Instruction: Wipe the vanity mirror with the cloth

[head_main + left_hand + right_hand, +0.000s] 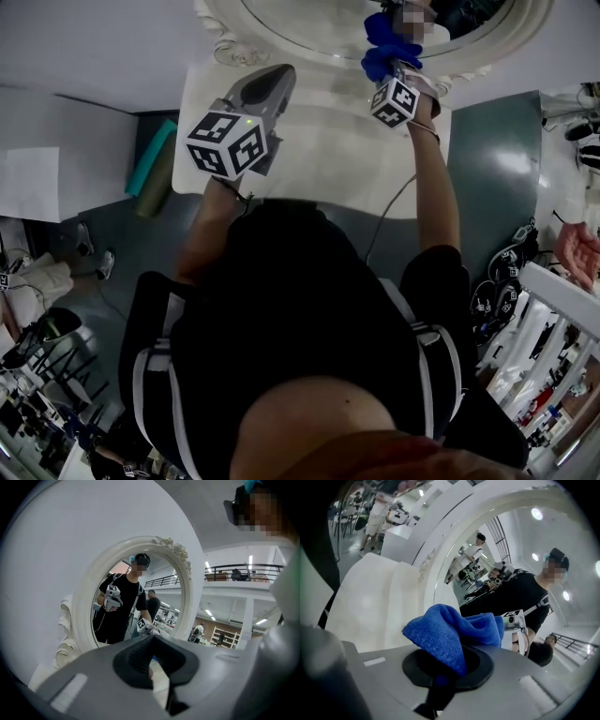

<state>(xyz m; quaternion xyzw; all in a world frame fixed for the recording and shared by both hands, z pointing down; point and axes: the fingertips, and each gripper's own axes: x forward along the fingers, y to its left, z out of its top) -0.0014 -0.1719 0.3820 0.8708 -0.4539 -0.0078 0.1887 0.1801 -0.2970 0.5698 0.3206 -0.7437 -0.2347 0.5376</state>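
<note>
A: Right gripper (pixel 445 667) first. What did it have?

B: Jaws clamped on the blue cloth (pixel 450 630). A fold was pinched in the throat, and the rest bunched out toward 12 o'clock.

A: And beyond the cloth?

B: The vanity mirror (pixel 440 564). Its white frame ran off toward 11 o'clock and the glass opened toward 2 o'clock. The gripper's reflection sat just beside the cloth, so the cloth was very near the glass. Contact couldn't be confirmed.

A: Left gripper (pixel 157 677)?

B: Jaws drawn together, nothing between them. It was held back from the mirror, pointing at it.

A: Which step, by your reading?

B: Wiping under way, or just about to start, near the lower rim. The next move looks like pressing the cloth flat and sweeping it across the glass, clear of the carved frame.

A: What did the views show differently?

B: The head view placed the right gripper (pixel 392 70) at 1 o'clock and the left gripper (pixel 272 80) at 11 o'clock, both over the vanity top (pixel 319 159). There the cloth (pixel 382 45) overlapped the mirror's rim. Only the left gripper view showed the whole oval, and it didn't show how the cloth was held. That came from the right gripper view.
</note>
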